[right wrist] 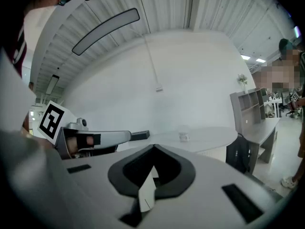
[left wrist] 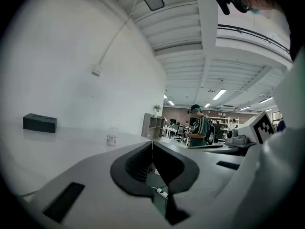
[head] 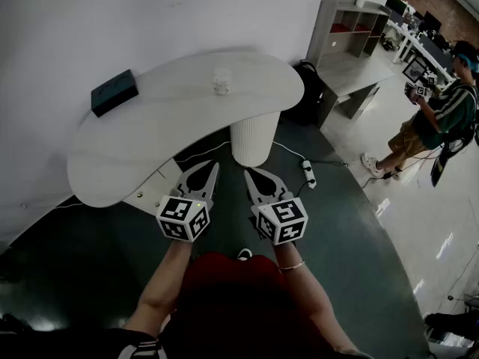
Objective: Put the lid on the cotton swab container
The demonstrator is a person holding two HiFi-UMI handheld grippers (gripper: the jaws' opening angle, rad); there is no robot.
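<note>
Cotton swab container (head: 221,81) upright on white table (head: 150,140), label illegible; left gripper (head: 213,169), right gripper (head: 248,173) both pressed together, empty.

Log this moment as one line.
stage: before reach | left gripper: shut, empty | right gripper: shut, empty | small clear cotton swab container: untouched on white curved table

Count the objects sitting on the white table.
2. A dark box lies near the left end of the table; a small clear container stands near its far edge. Anything smaller may be too small to see.
</note>
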